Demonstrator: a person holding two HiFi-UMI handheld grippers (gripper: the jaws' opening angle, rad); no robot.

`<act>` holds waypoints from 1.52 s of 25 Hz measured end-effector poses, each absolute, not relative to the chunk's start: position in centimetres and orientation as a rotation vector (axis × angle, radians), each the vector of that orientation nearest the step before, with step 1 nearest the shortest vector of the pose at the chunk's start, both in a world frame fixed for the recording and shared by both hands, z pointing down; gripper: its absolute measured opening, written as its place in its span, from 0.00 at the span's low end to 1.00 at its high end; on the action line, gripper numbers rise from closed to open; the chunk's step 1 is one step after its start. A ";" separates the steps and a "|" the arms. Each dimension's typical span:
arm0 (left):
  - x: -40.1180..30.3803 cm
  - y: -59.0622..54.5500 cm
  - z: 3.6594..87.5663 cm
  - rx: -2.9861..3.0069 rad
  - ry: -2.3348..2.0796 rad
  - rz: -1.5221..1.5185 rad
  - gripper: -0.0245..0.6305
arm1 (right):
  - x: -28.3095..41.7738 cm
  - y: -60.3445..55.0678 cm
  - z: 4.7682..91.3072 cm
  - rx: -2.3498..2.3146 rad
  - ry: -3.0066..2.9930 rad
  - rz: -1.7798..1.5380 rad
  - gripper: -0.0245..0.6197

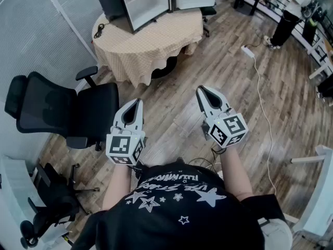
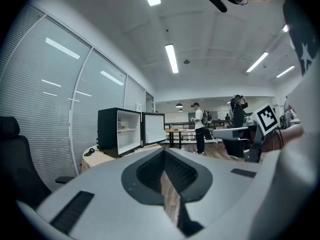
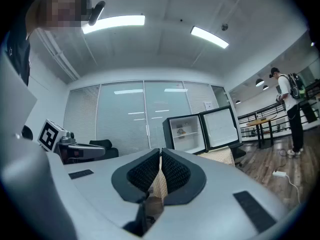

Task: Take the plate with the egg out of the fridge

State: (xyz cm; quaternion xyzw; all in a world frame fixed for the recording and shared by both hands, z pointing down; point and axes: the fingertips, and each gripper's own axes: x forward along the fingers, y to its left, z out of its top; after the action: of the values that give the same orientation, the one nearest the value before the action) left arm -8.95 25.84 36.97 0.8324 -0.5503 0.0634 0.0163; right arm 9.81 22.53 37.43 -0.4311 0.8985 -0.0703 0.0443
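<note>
- Head view: the left gripper (image 1: 136, 104) and right gripper (image 1: 204, 91) are held out over the wood floor, well apart from the fridge (image 1: 140, 4).
- The fridge sits door-open on a cloth-covered table (image 1: 156, 40).
- Both grippers have their jaws clenched together with nothing in them.
- The plate with the egg (image 3: 182, 132) looks like the tiny blob on the fridge's upper shelf, too small to be sure.

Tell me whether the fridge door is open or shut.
Open: the fridge door stands swung out to one side, and the white inside of the fridge shows.

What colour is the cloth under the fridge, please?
Beige cloth, finely checked; clearest in the head view.
</note>
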 end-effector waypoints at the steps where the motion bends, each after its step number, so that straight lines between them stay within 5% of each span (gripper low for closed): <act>1: -8.9 25.8 36.9 2.595 -1.707 0.201 0.04 | 9.7 22.5 37.4 -1.310 2.746 -0.220 0.09; 38: -7.8 22.9 40.1 2.543 -1.772 0.320 0.04 | 8.7 20.8 40.6 -1.204 2.758 -0.341 0.09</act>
State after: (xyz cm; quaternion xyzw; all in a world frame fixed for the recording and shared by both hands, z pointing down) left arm -7.79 22.89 40.13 0.8161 -0.5686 0.1026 0.0130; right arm 8.67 20.83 40.64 -0.3968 0.9092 -0.1124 0.0566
